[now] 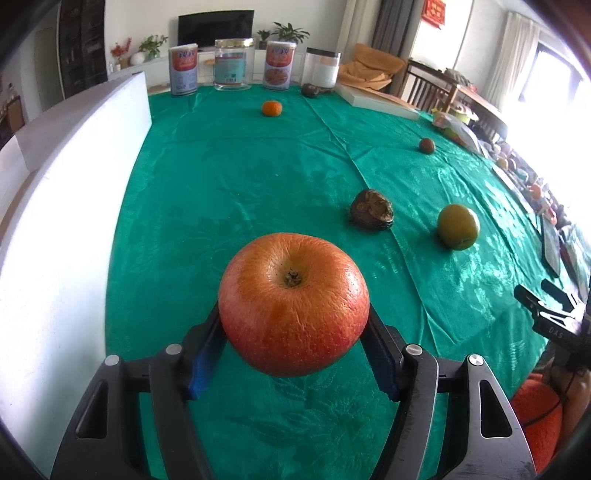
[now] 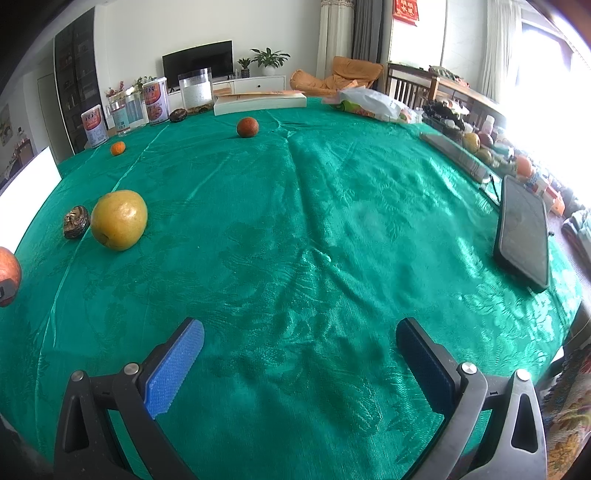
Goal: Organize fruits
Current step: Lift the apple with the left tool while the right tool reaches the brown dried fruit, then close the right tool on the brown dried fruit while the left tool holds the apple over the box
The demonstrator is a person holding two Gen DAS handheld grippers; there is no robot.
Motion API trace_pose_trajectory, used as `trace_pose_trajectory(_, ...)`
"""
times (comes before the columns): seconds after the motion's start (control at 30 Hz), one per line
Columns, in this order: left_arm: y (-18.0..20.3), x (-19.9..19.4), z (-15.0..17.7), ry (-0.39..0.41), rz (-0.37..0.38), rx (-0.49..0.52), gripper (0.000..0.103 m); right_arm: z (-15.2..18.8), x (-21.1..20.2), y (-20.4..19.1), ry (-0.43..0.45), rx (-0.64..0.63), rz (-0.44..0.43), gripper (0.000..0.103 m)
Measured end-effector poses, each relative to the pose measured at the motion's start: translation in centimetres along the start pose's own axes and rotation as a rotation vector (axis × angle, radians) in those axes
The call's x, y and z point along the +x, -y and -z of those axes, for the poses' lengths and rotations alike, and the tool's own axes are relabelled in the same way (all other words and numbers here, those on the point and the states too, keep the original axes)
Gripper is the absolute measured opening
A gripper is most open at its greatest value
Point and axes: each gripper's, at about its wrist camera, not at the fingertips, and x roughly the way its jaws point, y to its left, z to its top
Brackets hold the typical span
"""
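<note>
Left gripper clamped on a red apple, blue pads pressing both sides, stem end facing the camera; whether it's lifted off the green tablecloth or resting on it, can't tell. Right gripper spread wide, nothing between the fingers, over bare cloth.

Around the apple: dark wrinkled shrivelled fruit ahead to the right, yellow-green pear just beside that, apart from it. Small reddish-brown round fruit further right, tangerine far back near centre. Another dark lumpy item at the far edge by the containers. Nothing sits directly ahead of the apple. White foam board stands upright along the left edge of the table.

Far edge: two printed tins, a clear glass jar with gold lid between them, a clear canister with dark lid to the right, then a flat white box. Tin print too small to read.

Right-wrist view: dark phone or tablet lying flat near the right edge, plastic bag at the back, clutter of fruit and small items along the right side.

Cloth is shiny, patterned, creased down the middle. Living room: TV on a white cabinet, potted plants, wooden chairs, curtains, bright window on the right, red hanging with gold characters, unreadable.
</note>
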Motion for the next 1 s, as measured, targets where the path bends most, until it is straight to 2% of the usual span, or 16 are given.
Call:
trace_pose_trajectory(0.07,0.3,-1.2,0.0,0.020,0.010,0.014,0.070,-2.1,-2.5,-2.5,0.070,-0.080,-0.041,0.103)
trace_pose_trajectory(0.13,0.6,-2.3,0.0,0.038,0.025,0.019,0.070,-5.1,-4.1,-5.6,0.080,-0.147,-0.186,0.103)
trace_pose_trajectory(0.2,0.7,-3.6,-0.2,0.049,0.049,0.009,0.070,-8.4,-3.7,-9.3,0.016,-0.190,-0.336,0.103)
trace_pose_trajectory(0.27,0.5,-5.2,-0.4,0.056,0.068,-0.007,0.070,-11.1,-1.7,-13.6,-0.068,-0.256,-0.395,0.101)
trace_pose_trajectory(0.3,0.2,-6.1,-0.4,0.061,0.076,-0.016,0.070,-12.0,-0.5,-15.6,-0.102,-0.290,-0.419,0.092)
trace_pose_trajectory(0.33,-0.1,-7.1,-0.4,0.067,0.082,-0.025,0.070,-12.7,0.9,-17.7,-0.142,-0.330,-0.439,0.083)
trace_pose_trajectory(0.43,-1.6,-10.3,-0.4,0.086,0.096,-0.055,0.070,-13.2,5.2,-22.4,-0.269,-0.426,-0.419,0.076)
trace_pose_trajectory(0.5,-2.9,-12.4,-0.5,0.101,0.097,-0.078,0.070,-12.9,7.7,-23.5,-0.334,-0.425,-0.379,0.073)
trace_pose_trajectory(0.57,-4.7,-14.6,-0.7,0.118,0.106,-0.121,0.070,-12.9,9.7,-23.4,-0.395,-0.384,-0.383,0.064)
trace_pose_trajectory(0.6,-5.7,-15.7,-0.7,0.129,0.113,-0.146,0.070,-12.9,10.3,-23.2,-0.416,-0.369,-0.378,0.055)
trace_pose_trajectory(0.63,-6.6,-16.9,-0.8,0.143,0.119,-0.168,0.070,-13.0,10.7,-23.1,-0.427,-0.367,-0.375,0.040)
trace_pose_trajectory(0.77,-10.9,-19.9,-1.2,0.179,0.096,-0.244,0.070,-13.3,10.1,-22.3,-0.406,-0.327,-0.391,0.039)
trace_pose_trajectory(0.87,-15.0,-20.3,-1.3,0.192,0.035,-0.306,0.070,-14.7,6.7,-23.5,-0.337,-0.267,-0.511,0.036)
trace_pose_trajectory(0.9,-16.3,-20.0,-1.3,0.191,-0.008,-0.324,0.070,-15.4,5.2,-24.3,-0.309,-0.250,-0.572,0.015)
trace_pose_trajectory(0.93,-17.8,-19.6,-1.2,0.187,-0.048,-0.346,0.070,-16.1,3.7,-25.2,-0.287,-0.232,-0.637,0.010)
trace_pose_trajectory(1.0,-20.5,-18.4,-1.0,0.170,-0.102,-0.391,0.070,-17.0,0.9,-28.1,-0.244,-0.251,-0.735,0.010)
